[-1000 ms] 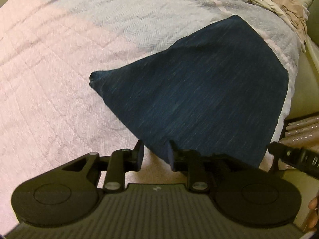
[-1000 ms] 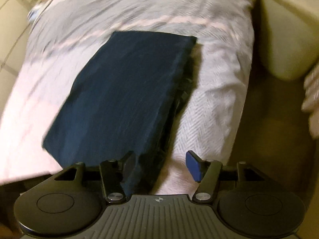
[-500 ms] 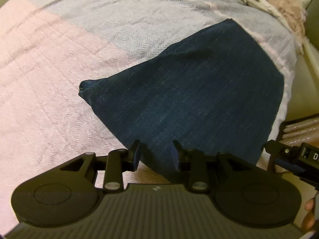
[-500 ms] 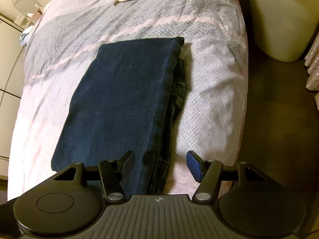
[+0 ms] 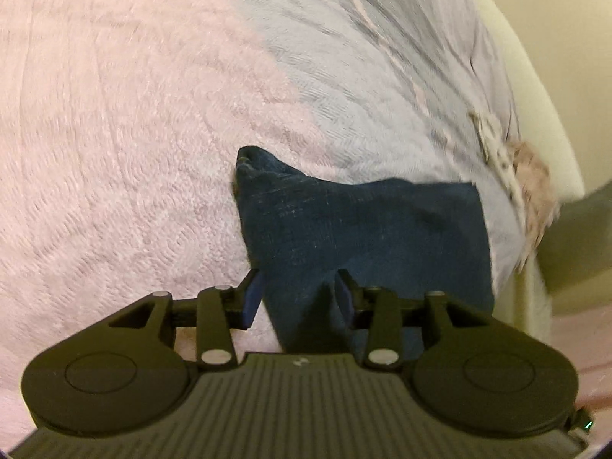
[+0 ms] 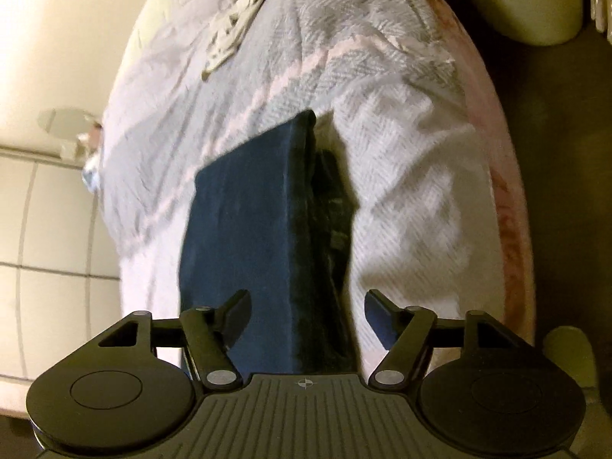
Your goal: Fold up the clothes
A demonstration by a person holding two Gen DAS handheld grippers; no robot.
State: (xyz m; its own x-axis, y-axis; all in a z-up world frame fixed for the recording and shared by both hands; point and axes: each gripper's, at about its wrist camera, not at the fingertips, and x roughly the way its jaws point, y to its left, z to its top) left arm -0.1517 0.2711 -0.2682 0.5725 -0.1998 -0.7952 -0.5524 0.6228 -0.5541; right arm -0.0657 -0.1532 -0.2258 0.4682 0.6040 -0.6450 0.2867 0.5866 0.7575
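Blurring smeared both wrist views, so the weave of the pink and grey bedspread (image 5: 134,134) and the pale crumpled clothes (image 5: 531,183) near its far edge were hard to make out, and each gripper's body cut off the nearest part of the folded dark blue jeans (image 5: 363,237). Whether any pad actually touched denim could not be told for sure. The left gripper (image 5: 298,294) stood partly open, its jaws having just been opening, with the near corner of the jeans lying between them and no pinch visible. The right gripper (image 6: 306,313) was spread wide, its jaws likewise just opened further, straddling the stacked side edge of the jeans (image 6: 244,229) without pressing on it; its right finger (image 6: 378,317) hung over bare bedspread (image 6: 420,191). From the left view the jeans ran away from the claw to a bunched corner on the pink part; from the right view they stretched straight ahead as a flat slab.
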